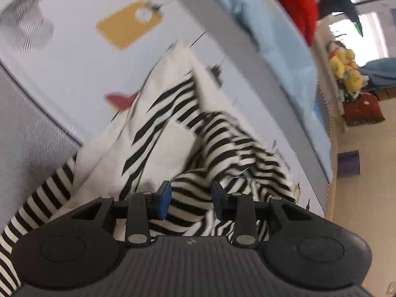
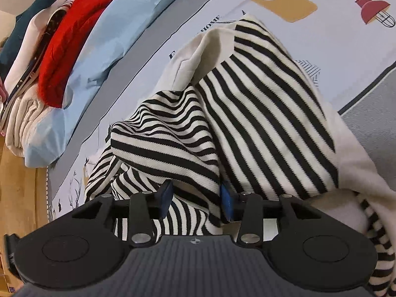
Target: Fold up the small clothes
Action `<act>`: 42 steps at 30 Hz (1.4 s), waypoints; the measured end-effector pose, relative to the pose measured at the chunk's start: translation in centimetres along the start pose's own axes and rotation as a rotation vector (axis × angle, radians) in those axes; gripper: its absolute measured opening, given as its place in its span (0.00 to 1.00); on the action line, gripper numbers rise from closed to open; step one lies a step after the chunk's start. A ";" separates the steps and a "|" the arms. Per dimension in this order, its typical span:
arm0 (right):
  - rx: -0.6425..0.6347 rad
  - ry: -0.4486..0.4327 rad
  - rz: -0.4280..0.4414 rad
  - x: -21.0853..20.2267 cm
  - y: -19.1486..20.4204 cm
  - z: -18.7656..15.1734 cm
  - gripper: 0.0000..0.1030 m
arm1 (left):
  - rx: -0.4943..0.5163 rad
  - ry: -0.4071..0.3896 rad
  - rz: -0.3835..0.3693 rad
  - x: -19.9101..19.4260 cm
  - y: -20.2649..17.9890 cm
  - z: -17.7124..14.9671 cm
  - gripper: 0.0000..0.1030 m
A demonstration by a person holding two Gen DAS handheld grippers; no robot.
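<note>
Both grippers stood parted over the striped garment, gripping nothing.

Striped garment [image 2: 259, 104] lay crumpled on a printed mat [image 2: 334, 49], cream lining showing. Left gripper [image 1: 191, 199]: jaws apart, striped cloth under the gap, pads clear of it. Right gripper [image 2: 196, 199]: jaws apart, cloth likewise between, not pinched. Stacked clothes, a red one [image 2: 71, 42] among them, lay on a light-blue cloth [image 2: 104, 57] beside the mat.
</note>
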State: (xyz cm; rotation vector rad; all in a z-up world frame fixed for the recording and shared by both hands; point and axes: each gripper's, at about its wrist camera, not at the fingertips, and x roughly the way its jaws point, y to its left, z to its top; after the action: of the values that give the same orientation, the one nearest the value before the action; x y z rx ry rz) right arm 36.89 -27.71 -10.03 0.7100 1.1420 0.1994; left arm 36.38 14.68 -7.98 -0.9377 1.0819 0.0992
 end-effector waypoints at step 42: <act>-0.094 -0.251 -0.200 -3.6 1.9 0.1 0.06 | 0.140 -0.103 0.115 -1.4 1.3 0.7 0.48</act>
State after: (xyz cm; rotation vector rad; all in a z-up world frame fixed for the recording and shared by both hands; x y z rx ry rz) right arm 35.81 -28.04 -6.18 0.5177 0.9494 -0.0063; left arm 35.52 16.51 -7.61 -0.7372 1.0334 0.1628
